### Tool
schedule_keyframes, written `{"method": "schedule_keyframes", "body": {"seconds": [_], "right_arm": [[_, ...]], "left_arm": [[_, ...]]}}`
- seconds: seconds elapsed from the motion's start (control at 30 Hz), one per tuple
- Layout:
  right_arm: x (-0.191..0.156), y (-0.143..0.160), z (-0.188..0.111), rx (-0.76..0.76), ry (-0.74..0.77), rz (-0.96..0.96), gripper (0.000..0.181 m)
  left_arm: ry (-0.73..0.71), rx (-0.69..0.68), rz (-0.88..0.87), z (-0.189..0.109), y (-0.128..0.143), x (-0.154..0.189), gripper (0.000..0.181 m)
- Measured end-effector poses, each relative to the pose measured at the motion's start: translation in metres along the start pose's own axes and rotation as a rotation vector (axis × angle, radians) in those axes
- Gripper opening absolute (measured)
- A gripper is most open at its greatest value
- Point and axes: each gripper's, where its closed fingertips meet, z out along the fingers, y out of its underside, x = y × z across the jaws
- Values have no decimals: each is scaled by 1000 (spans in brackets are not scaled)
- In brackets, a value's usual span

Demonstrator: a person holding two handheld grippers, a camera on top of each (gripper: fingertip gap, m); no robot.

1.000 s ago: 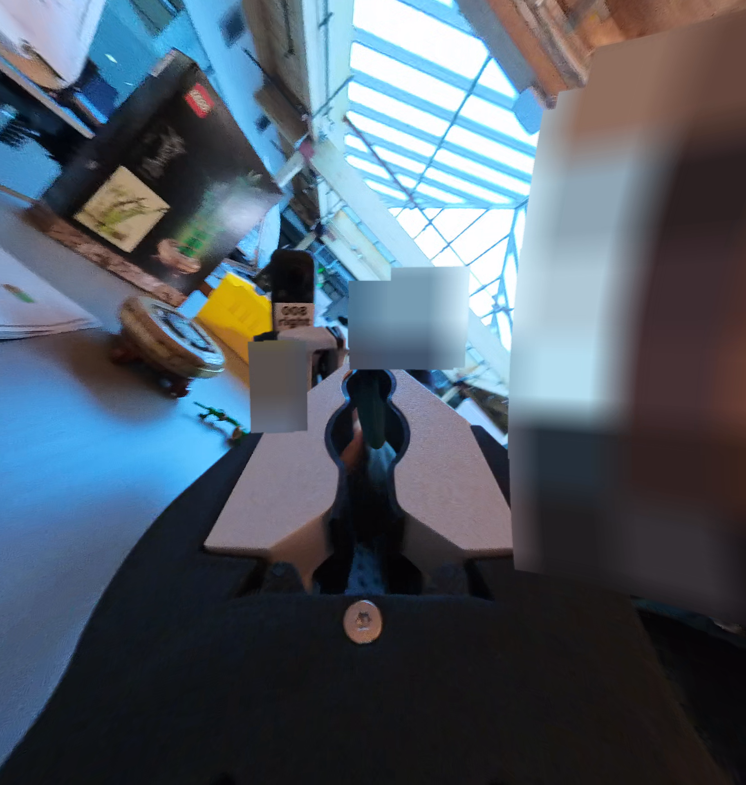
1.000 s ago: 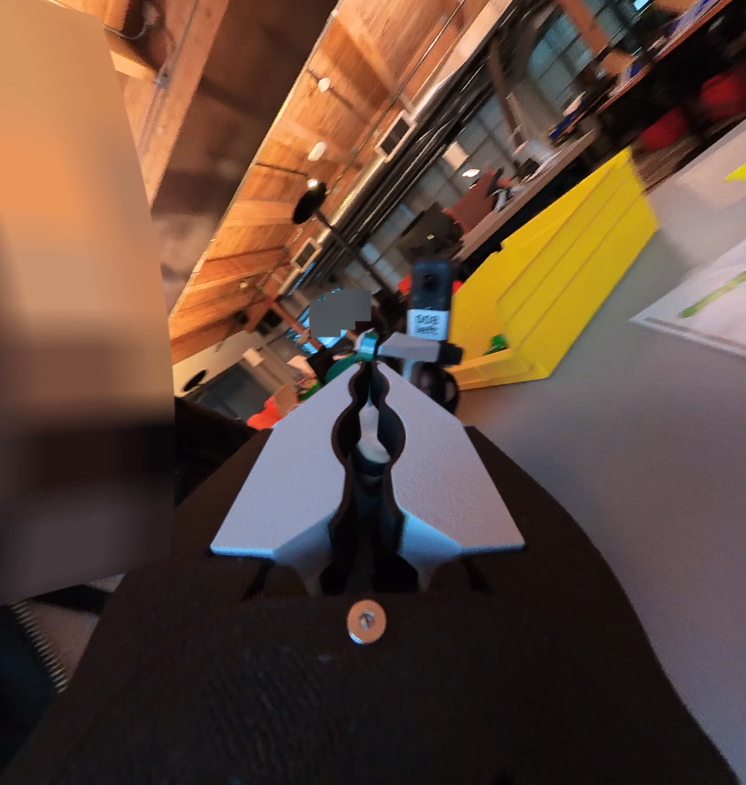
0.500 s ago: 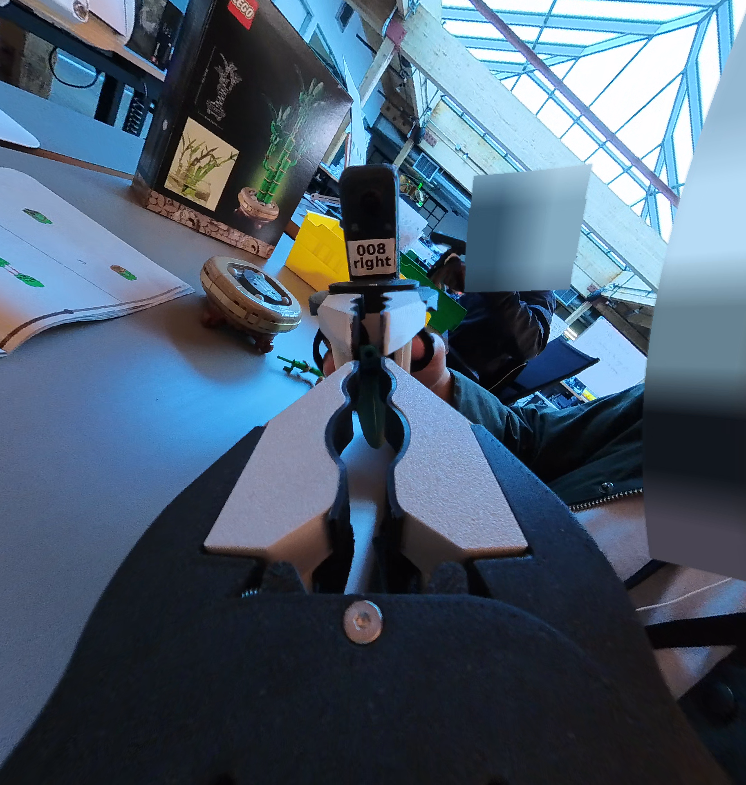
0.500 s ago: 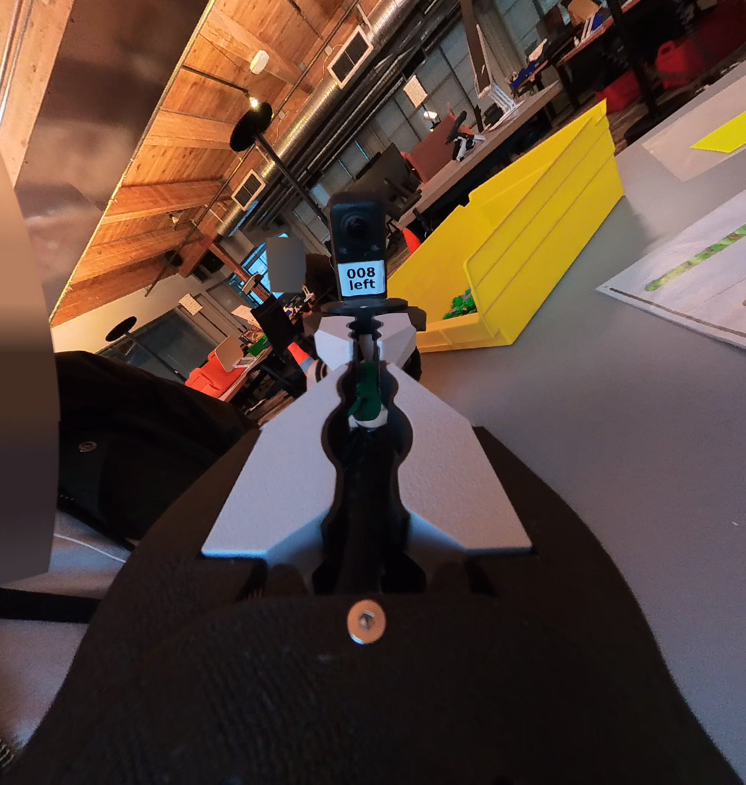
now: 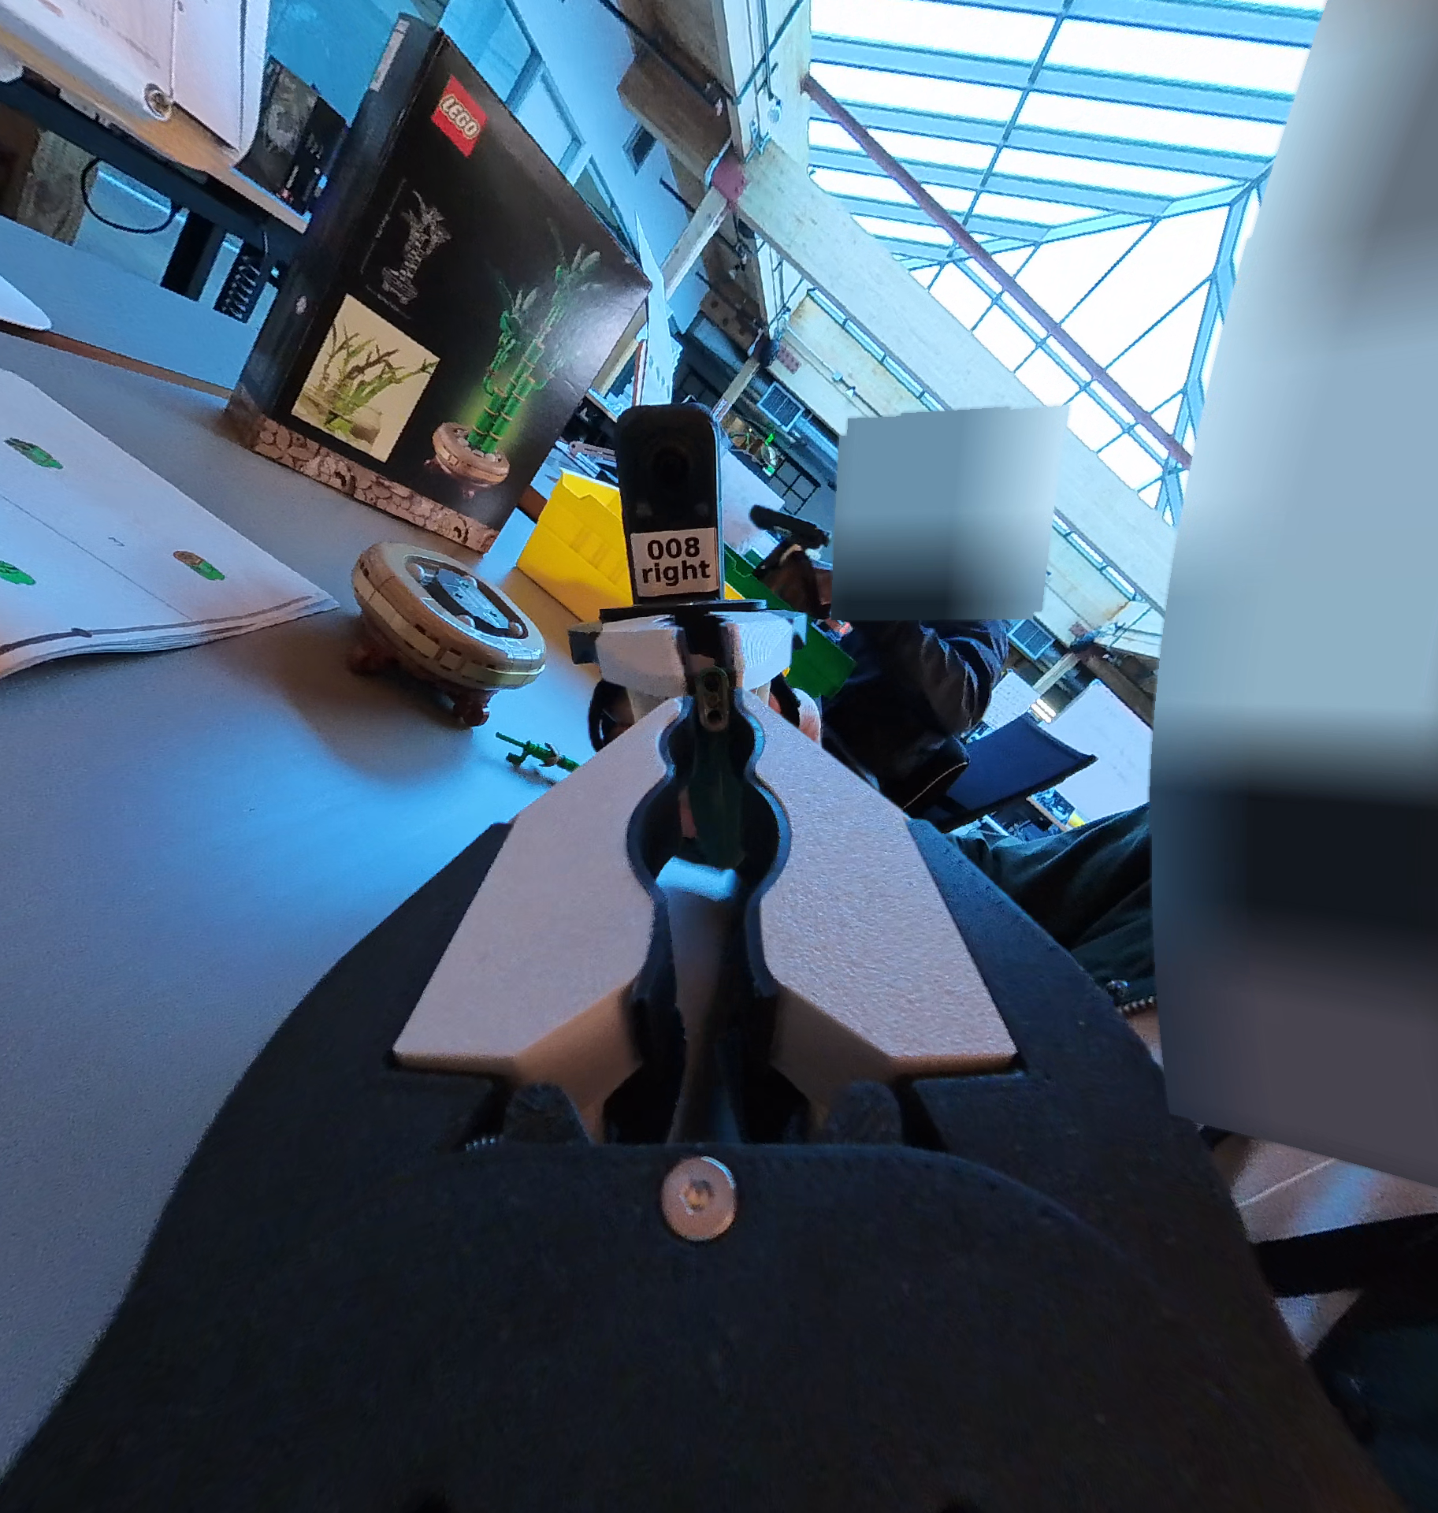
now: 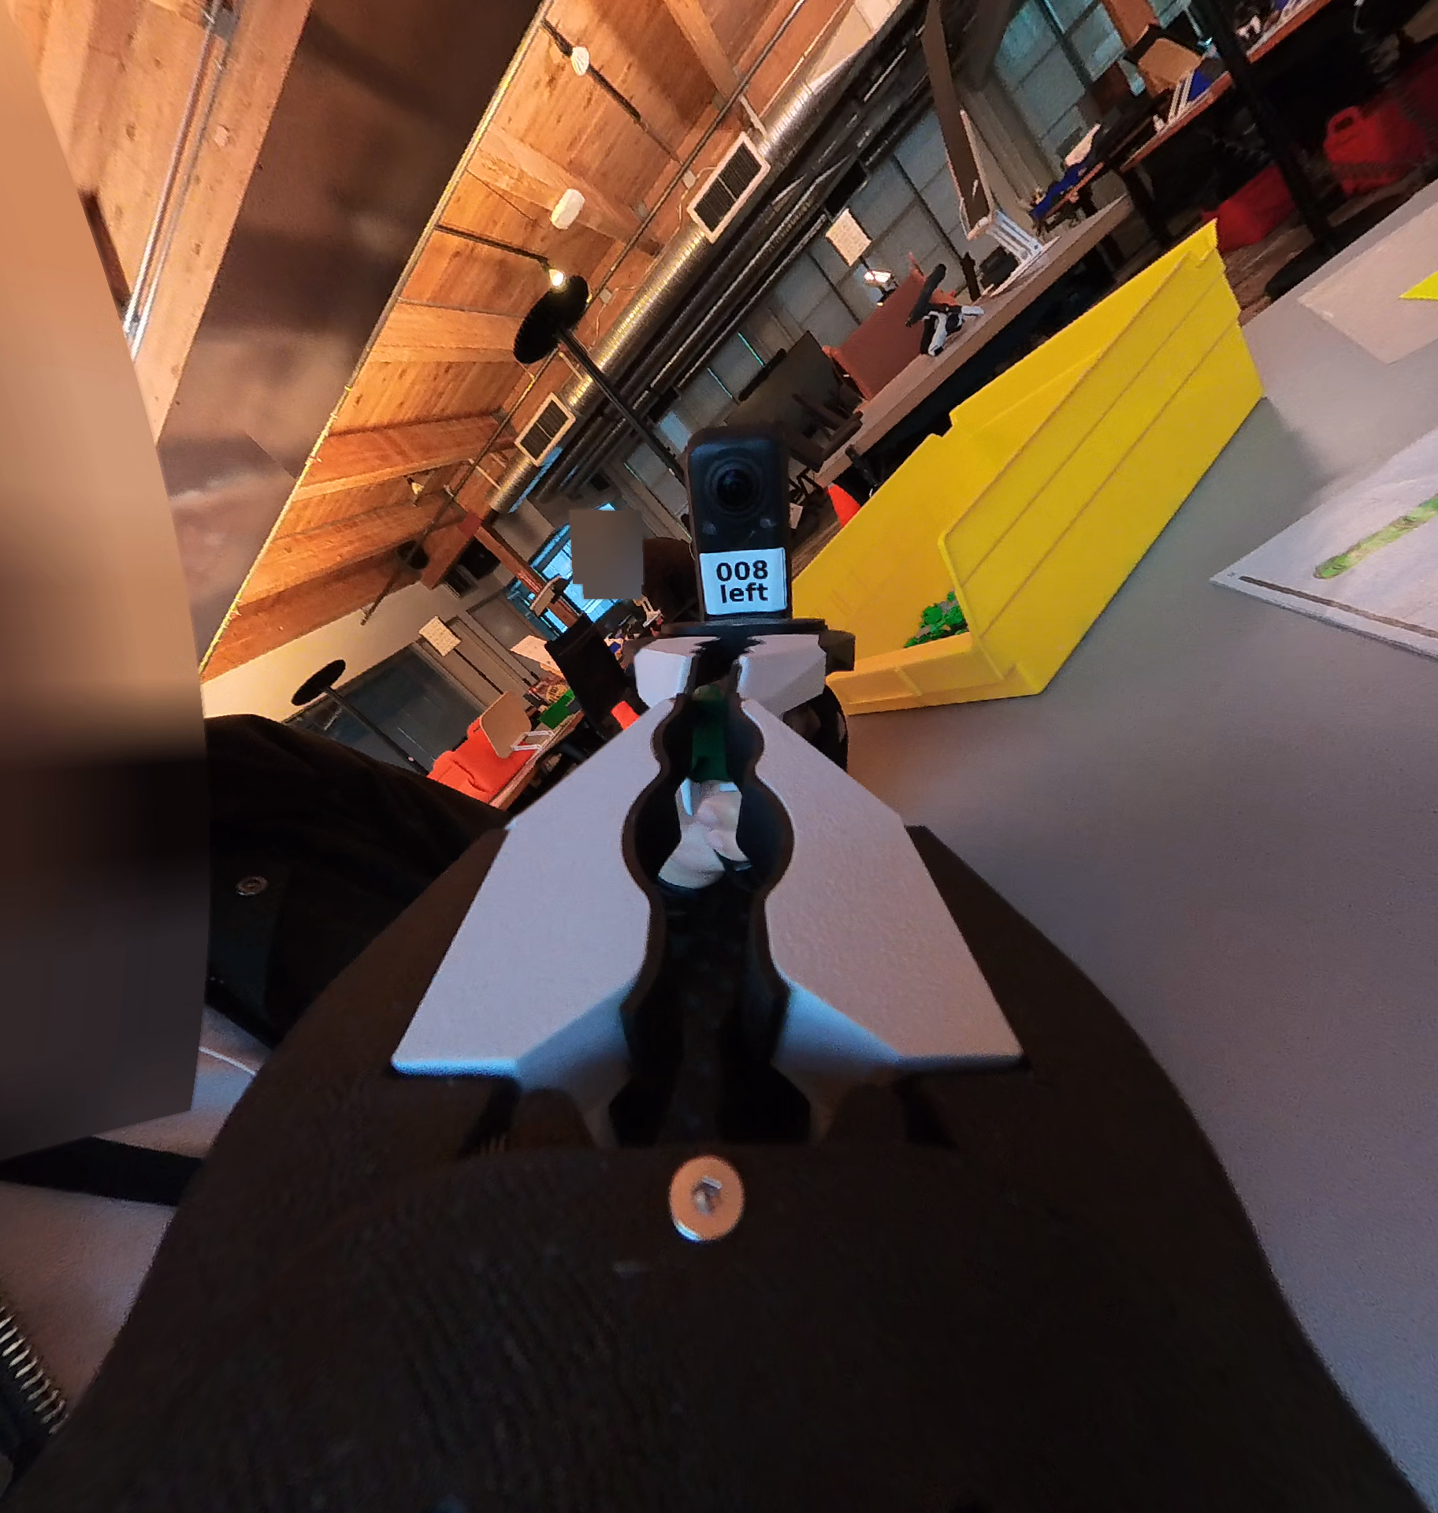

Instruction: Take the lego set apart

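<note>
My left gripper [image 5: 711,712] is shut on a dark green lego stalk piece [image 5: 715,790], held in the air above the grey table [image 5: 167,819]. My right gripper [image 6: 711,704] faces it tip to tip and is shut on the other end of the same green piece [image 6: 709,737]. Each gripper shows in the other's view, the right one [image 5: 682,647] and the left one [image 6: 728,663]. The round tan lego pot base [image 5: 445,614] stands on the table to the left. A small green lego sprig [image 5: 535,751] lies near it.
The black lego box [image 5: 445,303] stands at the back left, with an open instruction booklet [image 5: 85,532] in front of it. A yellow bin [image 6: 1051,508] holding green pieces sits on the table. A person sits behind the grippers. Only a small space, under 4 cm, lies between the two pairs of fingers. The small green lego sprig [image 5: 535,751] is about equally far from each gripper, around 25 cm.
Both grippers have swung from a steep upward tilt to a more level pose, facing each other. They stay shut on the green piece, and the views have steadied.
</note>
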Motion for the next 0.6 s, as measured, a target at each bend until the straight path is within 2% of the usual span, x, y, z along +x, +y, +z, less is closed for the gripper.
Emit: {"method": "schedule_keyframes", "body": {"seconds": [0.6], "right_arm": [[-1,-5,0,29,12,-11,6]], "left_arm": [[-32,94,16,-1,-12,0,4]]}}
